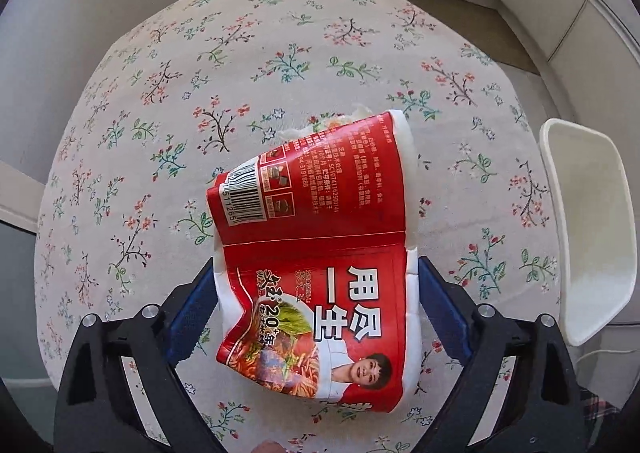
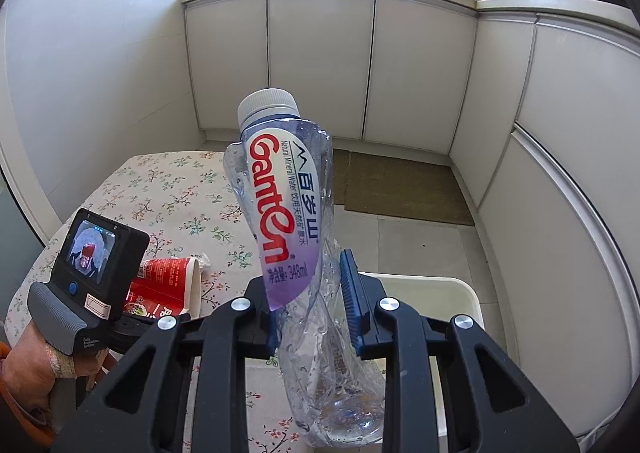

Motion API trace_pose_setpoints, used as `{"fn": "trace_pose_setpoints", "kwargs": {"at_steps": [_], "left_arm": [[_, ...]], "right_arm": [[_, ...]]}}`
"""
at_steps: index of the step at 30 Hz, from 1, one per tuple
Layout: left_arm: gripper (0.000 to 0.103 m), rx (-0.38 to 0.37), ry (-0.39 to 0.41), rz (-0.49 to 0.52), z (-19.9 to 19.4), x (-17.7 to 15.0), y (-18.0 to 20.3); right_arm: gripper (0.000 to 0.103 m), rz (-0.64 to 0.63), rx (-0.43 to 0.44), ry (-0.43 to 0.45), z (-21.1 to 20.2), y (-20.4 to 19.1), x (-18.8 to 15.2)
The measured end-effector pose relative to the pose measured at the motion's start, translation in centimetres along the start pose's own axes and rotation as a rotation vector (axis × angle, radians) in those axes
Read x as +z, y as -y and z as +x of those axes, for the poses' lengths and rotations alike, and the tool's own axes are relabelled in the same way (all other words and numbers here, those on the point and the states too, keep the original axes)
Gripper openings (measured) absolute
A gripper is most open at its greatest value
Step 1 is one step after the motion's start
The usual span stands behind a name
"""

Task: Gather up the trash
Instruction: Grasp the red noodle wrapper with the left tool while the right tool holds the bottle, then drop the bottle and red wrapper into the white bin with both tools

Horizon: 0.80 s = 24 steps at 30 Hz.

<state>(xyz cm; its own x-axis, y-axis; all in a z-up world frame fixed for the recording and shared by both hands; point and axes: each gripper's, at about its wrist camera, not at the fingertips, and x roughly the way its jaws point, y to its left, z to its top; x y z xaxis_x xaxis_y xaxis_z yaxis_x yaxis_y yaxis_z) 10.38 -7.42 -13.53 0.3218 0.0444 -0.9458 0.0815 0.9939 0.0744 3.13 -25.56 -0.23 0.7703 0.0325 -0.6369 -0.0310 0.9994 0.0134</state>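
Observation:
A crushed red instant-noodle cup lies on its side on the floral tablecloth. My left gripper points down over it, jaws wide, one blue pad close to each side of the cup; I see no squeeze. The same cup shows in the right wrist view, beside the left unit's small screen and the hand holding it. My right gripper is shut on a crumpled clear water bottle with a white cap, held upright above the table's edge.
A white plastic tub stands off the table's right side; its rim lies just behind the bottle. White kitchen cabinets and a brown floor mat lie beyond. A cluttered counter runs above the cabinets.

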Motion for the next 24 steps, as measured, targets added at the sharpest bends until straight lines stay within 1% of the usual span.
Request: {"fn": "trace_pose_setpoints", "kwargs": {"at_steps": [6, 13, 17, 20, 24], "left_arm": [[0.089, -0.07, 0.105, -0.071, -3.1, 0.6, -1.4], [0.089, -0.168, 0.238, -0.175, -7.5, 1.8, -2.7], [0.089, -0.221, 0.314, -0.202, -10.1, 2.3, -2.6], [0.089, -0.255, 0.355, -0.214, -11.5, 2.4, -2.4], [0.089, -0.289, 0.384, -0.209, -12.9, 2.3, -1.6]], "right_arm": [[0.026, -0.001, 0.008, 0.022, -0.4, 0.1, 0.2], [0.026, 0.036, -0.019, 0.048, -1.2, 1.1, 0.0], [0.026, 0.07, -0.056, 0.064, -1.6, 2.2, -0.3], [0.026, 0.108, -0.097, 0.062, -1.6, 3.3, -0.6], [0.026, 0.167, -0.15, 0.049, -1.6, 4.6, -1.1]]}}
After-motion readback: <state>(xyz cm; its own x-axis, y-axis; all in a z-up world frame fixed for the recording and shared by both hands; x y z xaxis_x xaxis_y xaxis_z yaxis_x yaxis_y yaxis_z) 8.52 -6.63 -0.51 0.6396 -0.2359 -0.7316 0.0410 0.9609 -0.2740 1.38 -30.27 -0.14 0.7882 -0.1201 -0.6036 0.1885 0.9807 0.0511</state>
